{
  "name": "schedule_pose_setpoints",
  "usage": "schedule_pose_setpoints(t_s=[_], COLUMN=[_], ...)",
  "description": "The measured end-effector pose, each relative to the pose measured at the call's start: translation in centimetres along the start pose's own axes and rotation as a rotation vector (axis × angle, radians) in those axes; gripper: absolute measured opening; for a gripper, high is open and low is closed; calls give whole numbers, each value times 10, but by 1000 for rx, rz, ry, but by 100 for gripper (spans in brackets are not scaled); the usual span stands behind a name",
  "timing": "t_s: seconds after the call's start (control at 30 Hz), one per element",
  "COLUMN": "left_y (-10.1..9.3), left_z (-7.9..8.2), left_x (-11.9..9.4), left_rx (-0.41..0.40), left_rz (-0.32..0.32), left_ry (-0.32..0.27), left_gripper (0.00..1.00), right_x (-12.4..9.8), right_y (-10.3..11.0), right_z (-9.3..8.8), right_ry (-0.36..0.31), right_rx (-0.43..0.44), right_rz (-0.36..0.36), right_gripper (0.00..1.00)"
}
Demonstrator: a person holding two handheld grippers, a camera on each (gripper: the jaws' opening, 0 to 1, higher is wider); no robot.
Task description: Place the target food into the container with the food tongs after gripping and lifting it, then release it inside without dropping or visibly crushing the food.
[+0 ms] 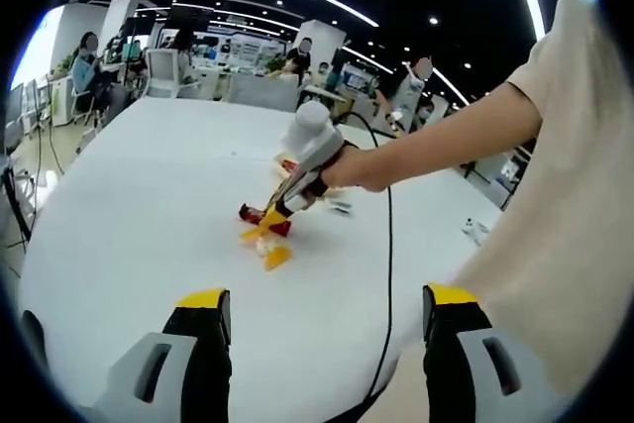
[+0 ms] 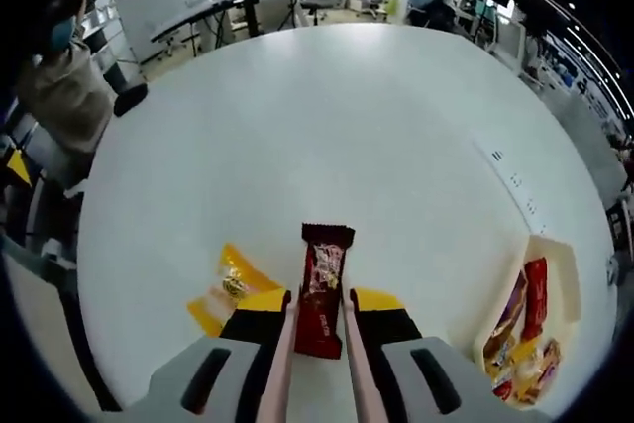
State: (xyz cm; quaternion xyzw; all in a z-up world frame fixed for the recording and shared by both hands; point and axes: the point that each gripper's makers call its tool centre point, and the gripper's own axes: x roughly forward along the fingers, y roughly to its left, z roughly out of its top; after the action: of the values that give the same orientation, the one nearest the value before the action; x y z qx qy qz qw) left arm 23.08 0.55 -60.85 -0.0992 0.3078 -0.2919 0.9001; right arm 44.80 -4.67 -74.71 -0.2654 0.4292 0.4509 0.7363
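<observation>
In the right gripper view, the right gripper (image 2: pixel 318 316) reaches over a broad white table (image 2: pixel 327 126). Its two yellow-tipped jaws are drawn close together, pressing on the pale arms of a pair of food tongs (image 2: pixel 284 364) that run forward between them. A dark red snack bar (image 2: pixel 320 291) lies lengthwise between the tong arms, its crimped far end sticking out just ahead of the jaw tips; whether the tongs actually pinch it cannot be told. The wrapper is glossy maroon with a lighter printed picture near the middle and looks flat and undented.

Just to the left of the left jaw lies a yellow snack packet (image 2: pixel 226 287), clear wrapper with a small brown item inside, touching or nearly touching the jaw. Well off to the right and slightly nearer sits a cream-coloured tray (image 2: pixel 568 274), already holding several red and orange wrapped snacks. The table between the bar and the tray is bare.

In the left gripper view, the left gripper (image 1: pixel 327 306) hangs above the same table with its jaws wide apart, holding nothing. Ahead of it, a person's hand (image 1: pixel 355 167) holds the right gripper down over the red and yellow packets, with a black cable (image 1: pixel 387 274) trailing back across the table.
</observation>
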Motion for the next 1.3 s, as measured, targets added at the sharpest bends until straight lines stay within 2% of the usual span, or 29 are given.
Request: schedule_pose_setpoints(t_s=[0.13,0.63,1.3], left_y=[-1,4,-3], left_z=[0,2,2], left_x=[-2,-7,-5], left_rx=[-2,7,21], left_rz=[1,19,14], left_ry=[0,2,-10], left_gripper=[79,79,79], right_x=[0,-2,-28], right_y=[-4,1,-8], right_z=[-1,-2,7], right_ry=[-25,-29,-99], right_rx=[41,47,78], right_rz=[8,22,-1], right_gripper=[22,22,22])
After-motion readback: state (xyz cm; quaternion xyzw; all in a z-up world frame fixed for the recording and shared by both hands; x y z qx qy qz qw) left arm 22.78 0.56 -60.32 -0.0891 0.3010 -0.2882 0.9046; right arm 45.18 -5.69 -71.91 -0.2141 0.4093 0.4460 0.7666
